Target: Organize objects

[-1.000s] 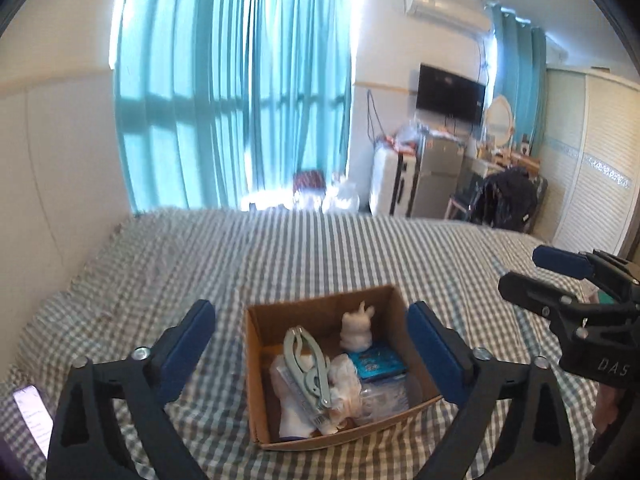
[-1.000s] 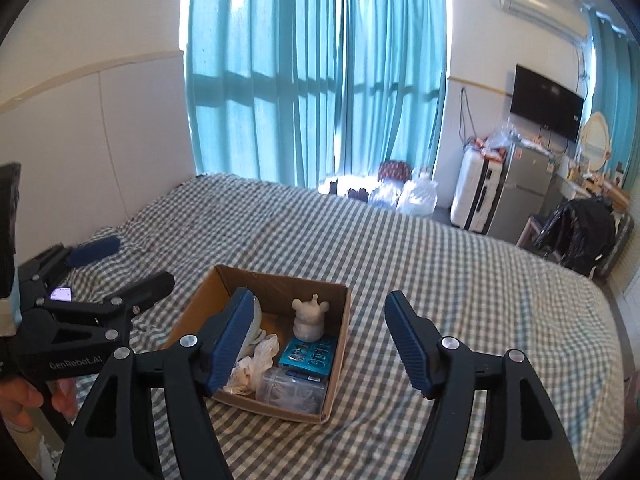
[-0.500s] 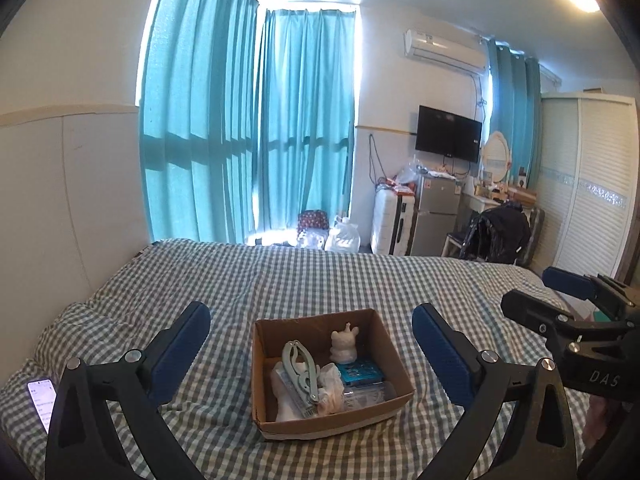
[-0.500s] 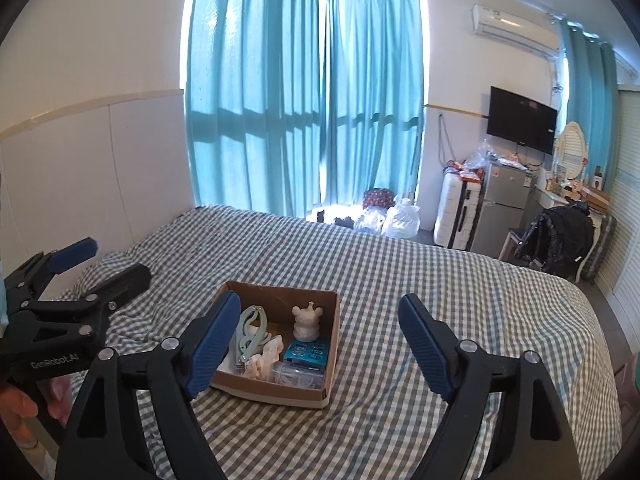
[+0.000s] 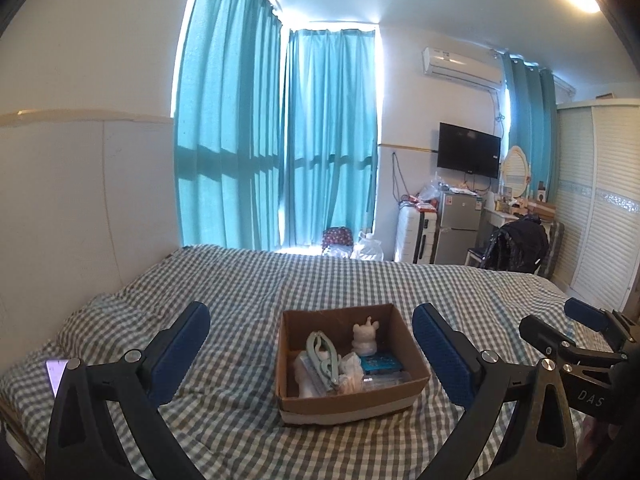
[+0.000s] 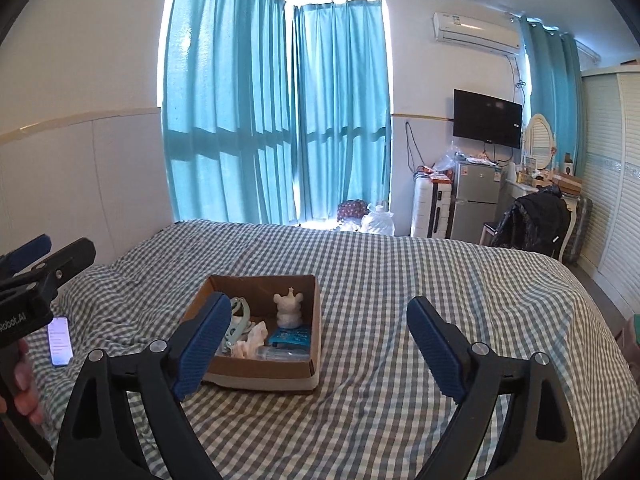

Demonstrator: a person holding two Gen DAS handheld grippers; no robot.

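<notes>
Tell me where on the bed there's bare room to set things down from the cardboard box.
The checked bedspread lies bare right of the cardboard box and beyond it toward the curtains. Left of the box, the rumpled stretch holds a phone. Inside the box it's crowded: figurine, green clip, packets.

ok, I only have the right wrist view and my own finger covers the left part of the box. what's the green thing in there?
Observer: The left wrist view shows it whole. It's a green clip lying on top of clear plastic bags at the left side of the box.
Operator: left gripper open? I only see it side-on.
Observer: Yes, the left gripper is wide open, with nothing between its fingers.
Operator: touching the box?
Observer: No. It is held short of the box, which sits centred between its two fingers in that view.
</notes>
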